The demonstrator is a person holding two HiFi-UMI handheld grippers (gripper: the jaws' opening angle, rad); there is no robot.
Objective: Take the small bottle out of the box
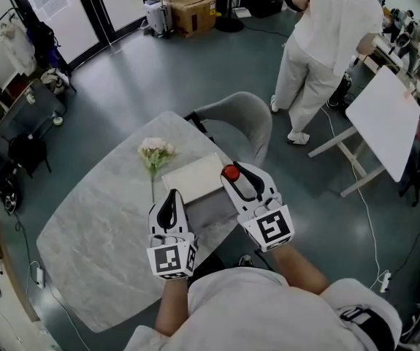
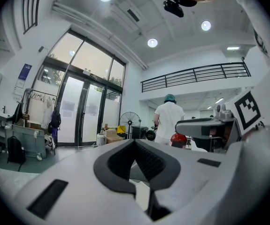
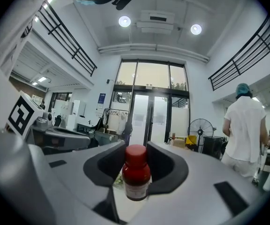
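A small red bottle (image 1: 230, 172) with a red cap stands upright between the jaws of my right gripper (image 1: 233, 175), which is shut on it above the white box (image 1: 193, 178) on the marble table (image 1: 100, 232). The right gripper view shows the bottle (image 3: 136, 179) pinched at its middle by both pads, with my right gripper (image 3: 135, 165) pointing level. My left gripper (image 1: 172, 197) hovers beside the box's near left corner, shut and empty; in its own view the left gripper (image 2: 135, 175) has its pad tips meeting. That view also catches the bottle (image 2: 178, 138) off to the right.
A white flower (image 1: 155, 153) lies on the table left of the box. A grey chair (image 1: 239, 123) stands behind the table. Beyond it a person in white (image 1: 326, 42) stands by a tilted white board (image 1: 385, 115). Cardboard boxes (image 1: 191, 6) sit by the glass doors.
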